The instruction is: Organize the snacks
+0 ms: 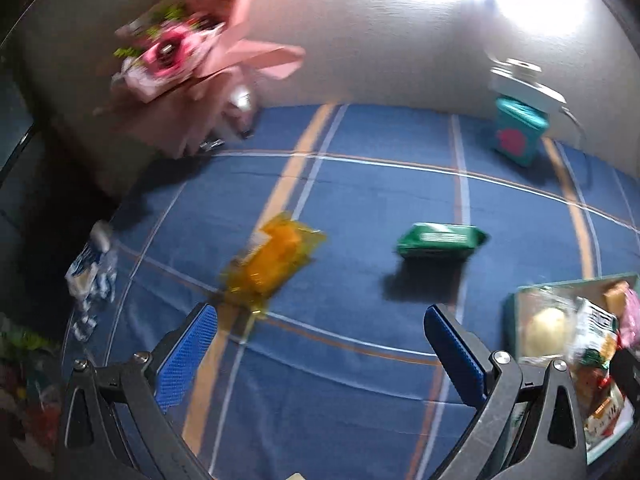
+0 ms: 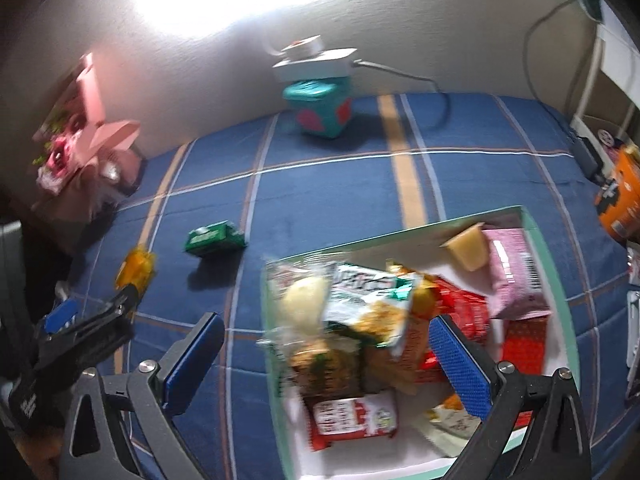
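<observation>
A yellow snack packet (image 1: 272,260) and a green snack packet (image 1: 440,240) lie on the blue plaid cloth (image 1: 340,360). My left gripper (image 1: 320,344) is open and empty, just short of the yellow packet. It also shows in the right wrist view (image 2: 100,304), at the yellow packet (image 2: 136,266). The green packet (image 2: 214,238) lies further back. My right gripper (image 2: 328,356) is open and empty above the pale green box (image 2: 556,264), which holds several snack packets. The box also shows at the right edge of the left wrist view (image 1: 510,308).
A teal box (image 1: 518,132) with a white device on top stands by the back wall. A pink floral box (image 1: 176,52) is at the back left. A blue and white packet (image 1: 90,276) lies at the left edge. An orange container (image 2: 620,200) stands at the right.
</observation>
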The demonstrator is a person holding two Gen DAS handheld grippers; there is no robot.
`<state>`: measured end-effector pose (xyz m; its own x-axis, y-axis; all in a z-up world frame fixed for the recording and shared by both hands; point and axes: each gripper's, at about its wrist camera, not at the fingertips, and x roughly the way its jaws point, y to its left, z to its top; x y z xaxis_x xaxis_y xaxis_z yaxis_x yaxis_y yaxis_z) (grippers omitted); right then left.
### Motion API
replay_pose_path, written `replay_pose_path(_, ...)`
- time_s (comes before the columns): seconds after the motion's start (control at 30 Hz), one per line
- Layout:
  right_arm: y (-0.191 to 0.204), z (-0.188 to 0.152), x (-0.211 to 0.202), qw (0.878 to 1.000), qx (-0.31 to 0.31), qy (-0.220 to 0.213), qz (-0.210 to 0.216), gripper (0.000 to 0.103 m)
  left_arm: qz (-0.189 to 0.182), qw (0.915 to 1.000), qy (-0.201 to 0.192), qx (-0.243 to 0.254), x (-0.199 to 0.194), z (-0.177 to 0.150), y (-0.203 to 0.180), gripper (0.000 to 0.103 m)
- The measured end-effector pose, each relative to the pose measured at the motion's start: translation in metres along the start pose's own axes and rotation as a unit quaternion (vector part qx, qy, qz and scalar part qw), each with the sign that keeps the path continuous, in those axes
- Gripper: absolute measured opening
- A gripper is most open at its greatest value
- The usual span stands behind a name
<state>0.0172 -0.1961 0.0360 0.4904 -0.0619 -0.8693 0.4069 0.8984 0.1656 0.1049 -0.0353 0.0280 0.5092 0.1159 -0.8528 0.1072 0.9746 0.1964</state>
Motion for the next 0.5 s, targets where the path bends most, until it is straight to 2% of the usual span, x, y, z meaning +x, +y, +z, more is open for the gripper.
replay_pose_path(0.3,0.051,-0.009,0.017,0.999,-0.041,0.019,0.026,0.103,0.010,0.9988,0.009,-0.048,0.007,-0.003,0.042,0.103)
replay_pose_path(0.5,0.069,-0.007,0.031,0.998,-0.045,0.021,0.050,0.103,0.013,0.9972,0.017,-0.071,0.014,-0.004,0.060,0.103)
